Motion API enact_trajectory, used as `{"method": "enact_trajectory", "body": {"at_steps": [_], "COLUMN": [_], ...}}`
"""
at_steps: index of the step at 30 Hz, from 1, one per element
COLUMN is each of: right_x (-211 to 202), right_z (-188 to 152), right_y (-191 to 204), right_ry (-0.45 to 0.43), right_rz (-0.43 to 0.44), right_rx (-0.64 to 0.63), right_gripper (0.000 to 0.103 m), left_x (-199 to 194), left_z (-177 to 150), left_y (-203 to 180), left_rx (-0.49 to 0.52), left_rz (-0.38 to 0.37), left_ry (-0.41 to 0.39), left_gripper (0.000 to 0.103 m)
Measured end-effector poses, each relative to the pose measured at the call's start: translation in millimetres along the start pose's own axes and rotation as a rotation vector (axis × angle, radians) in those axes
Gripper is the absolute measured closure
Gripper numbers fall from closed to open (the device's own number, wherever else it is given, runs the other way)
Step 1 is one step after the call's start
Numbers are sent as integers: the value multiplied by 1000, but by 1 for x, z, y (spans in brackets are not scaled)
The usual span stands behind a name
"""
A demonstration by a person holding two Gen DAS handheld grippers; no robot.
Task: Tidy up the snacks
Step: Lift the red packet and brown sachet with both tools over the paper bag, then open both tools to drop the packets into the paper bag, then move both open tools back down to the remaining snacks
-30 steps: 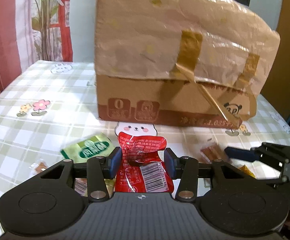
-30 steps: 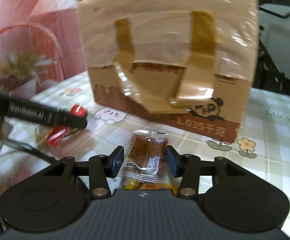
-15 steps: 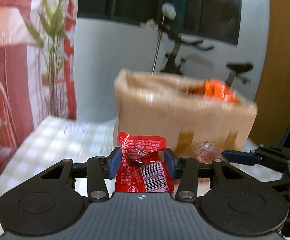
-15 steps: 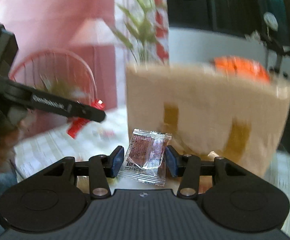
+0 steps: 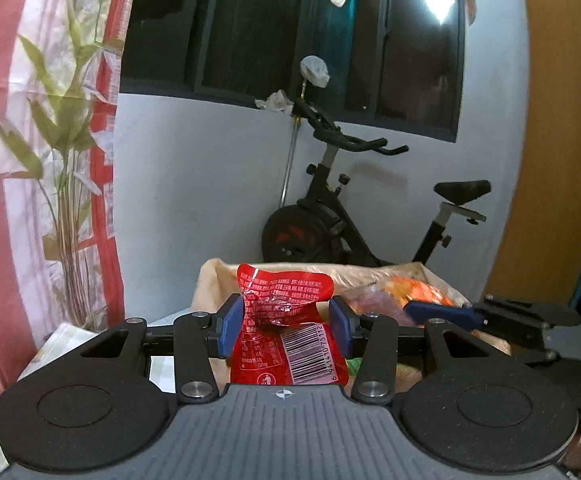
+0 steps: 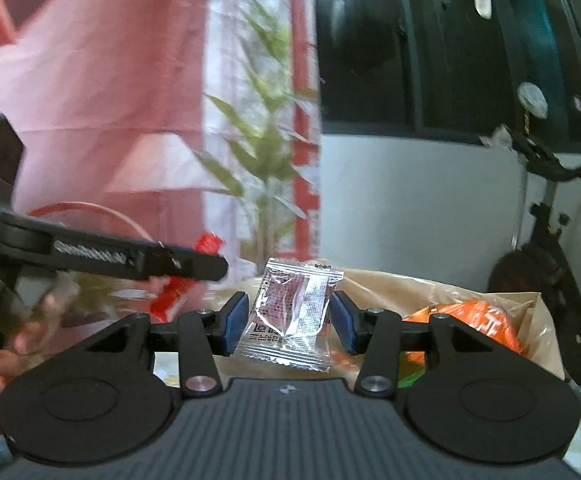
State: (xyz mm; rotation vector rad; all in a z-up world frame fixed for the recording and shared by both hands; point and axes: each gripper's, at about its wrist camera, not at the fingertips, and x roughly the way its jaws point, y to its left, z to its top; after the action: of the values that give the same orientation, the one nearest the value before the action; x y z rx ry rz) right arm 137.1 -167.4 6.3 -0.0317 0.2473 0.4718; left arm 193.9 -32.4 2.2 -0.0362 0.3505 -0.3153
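Observation:
My left gripper (image 5: 286, 326) is shut on a red snack packet (image 5: 286, 332) with a barcode, held level with the rim of the open cardboard box (image 5: 218, 280). My right gripper (image 6: 288, 322) is shut on a clear packet with dark brown filling (image 6: 294, 316), also held at the rim of the box (image 6: 490, 292). Orange snack bags (image 6: 470, 322) lie inside the box. The right gripper also shows at the right of the left wrist view (image 5: 490, 316), over the box. The left gripper shows at the left of the right wrist view (image 6: 178, 264) with the red packet (image 6: 186, 276).
An exercise bike (image 5: 350, 220) stands behind the box against the white wall. A plant (image 5: 62, 152) and red-and-white curtain stand at the left. A bit of checked tablecloth (image 5: 50, 344) shows low left of the box.
Both grippers rose from table height, with their packets, to the level of the box's open top and moved forward over its rim. The table snacks have dropped out of view.

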Motion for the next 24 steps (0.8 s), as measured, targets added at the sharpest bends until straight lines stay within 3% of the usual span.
{"method": "enact_trajectory", "body": {"at_steps": [7, 11, 16, 24], "right_x": [45, 54, 42, 11], "right_z": [6, 0, -4, -1], "right_y": [-26, -33, -35, -36], "right_ry": [101, 133, 124, 72], "right_rz": [-81, -135, -138, -120], "right_rx": [-18, -27, -46, 6], "right_gripper": [55, 52, 34, 33], "left_x": [51, 66, 61, 30], "left_z": [6, 4, 2, 3], "left_y": [6, 9, 12, 18], "left_rx": [-12, -8, -9, 8], "left_rz": [-8, -7, 16, 25], "left_ry": [55, 91, 89, 69], "left_gripper": [52, 40, 30, 29]}}
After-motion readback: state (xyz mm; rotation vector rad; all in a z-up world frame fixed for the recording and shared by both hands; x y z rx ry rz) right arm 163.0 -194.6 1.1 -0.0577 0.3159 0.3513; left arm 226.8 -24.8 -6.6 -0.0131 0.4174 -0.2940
